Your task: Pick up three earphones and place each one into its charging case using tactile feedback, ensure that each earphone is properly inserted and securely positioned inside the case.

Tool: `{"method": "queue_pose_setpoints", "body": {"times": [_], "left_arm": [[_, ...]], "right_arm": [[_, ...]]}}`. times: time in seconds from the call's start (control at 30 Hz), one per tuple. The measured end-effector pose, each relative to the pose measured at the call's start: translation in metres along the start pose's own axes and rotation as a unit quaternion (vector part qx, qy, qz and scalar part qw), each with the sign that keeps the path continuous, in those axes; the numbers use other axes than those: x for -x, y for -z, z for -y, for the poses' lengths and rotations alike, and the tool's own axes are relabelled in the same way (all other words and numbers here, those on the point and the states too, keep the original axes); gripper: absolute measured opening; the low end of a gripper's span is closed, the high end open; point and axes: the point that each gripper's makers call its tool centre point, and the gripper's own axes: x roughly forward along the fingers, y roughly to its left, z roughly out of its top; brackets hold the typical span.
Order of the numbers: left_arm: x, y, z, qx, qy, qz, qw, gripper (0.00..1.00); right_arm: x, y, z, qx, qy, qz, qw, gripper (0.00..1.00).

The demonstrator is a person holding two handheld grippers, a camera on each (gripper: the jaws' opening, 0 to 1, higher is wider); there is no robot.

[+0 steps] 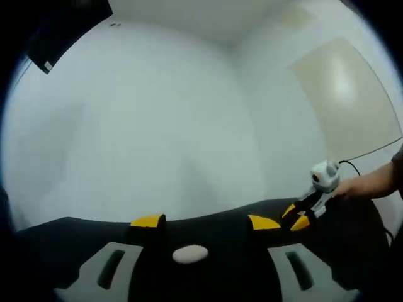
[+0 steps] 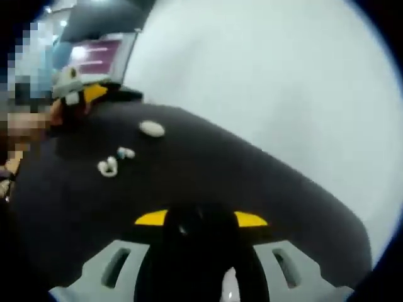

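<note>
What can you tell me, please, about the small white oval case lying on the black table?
The small white oval case is a smooth, glossy pebble shape, plastic by its look. It looks shut, though blur hides any seam, and it lies flat on the black table, with nothing touching it. In the left gripper view it sits between that gripper's two open yellow-tipped jaws. In the right gripper view, the small white earphones lie apart from it.

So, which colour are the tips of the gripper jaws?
Yellow, seen best in the right gripper view on the right gripper.
</note>
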Motion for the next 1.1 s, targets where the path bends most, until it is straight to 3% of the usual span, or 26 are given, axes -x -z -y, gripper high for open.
{"method": "queue_pose_setpoints", "body": {"times": [0.03, 0.07, 0.13, 0.23, 0.27, 0.37, 0.4, 0.43, 0.5, 0.53, 0.57, 0.6, 0.63, 0.67, 0.7, 0.77, 0.83, 0.9, 0.97, 1.03, 1.1], "left_arm": [[0.0, 0.001, -0.001, -0.003, -0.002, -0.003, 1.0, 0.47], [0.0, 0.003, 0.0, -0.006, -0.002, -0.006, 1.0, 0.47], [-0.001, 0.006, 0.001, -0.015, -0.002, -0.013, 0.9998, 0.47], [-0.003, 0.011, 0.005, -0.028, 0.002, -0.024, 0.9993, 0.47], [-0.003, 0.012, 0.006, -0.032, 0.003, -0.026, 0.9992, 0.47], [-0.003, 0.013, 0.007, -0.038, 0.002, -0.03, 0.9988, 0.47], [-0.002, 0.014, 0.007, -0.039, 0.002, -0.031, 0.9988, 0.47], [-0.002, 0.014, 0.007, -0.039, 0.001, -0.031, 0.9988, 0.47], [-0.001, 0.014, 0.006, -0.039, -0.002, -0.033, 0.9987, 0.47], [-0.001, 0.015, 0.006, -0.037, -0.002, -0.033, 0.9988, 0.47], [0.0, 0.015, 0.005, -0.034, -0.003, -0.034, 0.9988, 0.47], [0.0, 0.016, 0.004, -0.031, -0.005, -0.036, 0.9989, 0.47], [0.0, 0.018, 0.003, -0.029, -0.009, -0.04, 0.9987, 0.47], [0.0, 0.019, 0.002, -0.029, -0.011, -0.043, 0.9986, 0.47], [0.0, 0.02, 0.001, -0.029, -0.013, -0.046, 0.9984, 0.47], [-0.001, 0.024, -0.001, -0.031, -0.018, -0.055, 0.9978, 0.47], [-0.002, 0.028, -0.004, -0.033, -0.023, -0.067, 0.9969, 0.47], [-0.005, 0.034, -0.004, -0.037, -0.019, -0.084, 0.9956, 0.47], [-0.009, 0.042, -0.006, -0.039, -0.011, -0.113, 0.9928, 0.47], [-0.015, 0.05, -0.011, -0.075, 0.008, -0.151, 0.9856, 0.48], [-0.02, 0.063, -0.014, -0.075, 0.035, -0.205, 0.9753, 0.51]], "right_arm": [[-0.002, -0.005, 0.0, -0.021, -0.006, 0.016, 0.9996, 0.4], [-0.004, 0.001, -0.001, -0.032, -0.012, -0.003, 0.9994, 0.4], [-0.004, -0.001, 0.002, -0.047, -0.022, -0.003, 0.9986, 0.4], [0.0, -0.009, 0.006, -0.009, -0.01, 0.006, 0.9999, 0.46], [0.003, -0.016, 0.009, -0.004, 0.001, 0.018, 0.9998, 0.49], [0.021, -0.062, 0.022, -0.054, 0.031, 0.117, 0.9911, 0.49], [0.029, -0.079, 0.023, -0.089, 0.031, 0.161, 0.9825, 0.49], [0.036, -0.097, 0.018, -0.133, 0.014, 0.211, 0.9681, 0.49], [0.047, -0.121, -0.002, -0.21, -0.059, 0.287, 0.9327, 0.48], [0.05, -0.125, -0.016, -0.237, -0.112, 0.312, 0.9133, 0.48], [0.051, -0.126, -0.023, -0.242, -0.139, 0.333, 0.9008, 0.47], [0.05, -0.121, -0.027, -0.244, -0.145, 0.344, 0.8951, 0.45], [0.044, -0.114, -0.025, -0.246, -0.136, 0.333, 0.9001, 0.4], [0.04, -0.108, -0.025, -0.259, -0.134, 0.302, 0.9075, 0.38], [0.041, -0.107, -0.029, -0.238, -0.141, 0.295, 0.9146, 0.38], [0.043, -0.107, -0.021, -0.2, -0.116, 0.311, 0.9221, 0.38], [0.041, -0.097, -0.013, -0.182, -0.089, 0.288, 0.9361, 0.38], [0.044, -0.1, -0.003, -0.209, -0.078, 0.304, 0.9263, 0.38], [0.047, -0.102, -0.001, -0.239, -0.096, 0.312, 0.9147, 0.38], [0.049, -0.104, 0.002, -0.25, -0.097, 0.315, 0.9103, 0.38], [0.051, -0.107, 0.003, -0.257, -0.099, 0.318, 0.9071, 0.38]]}}
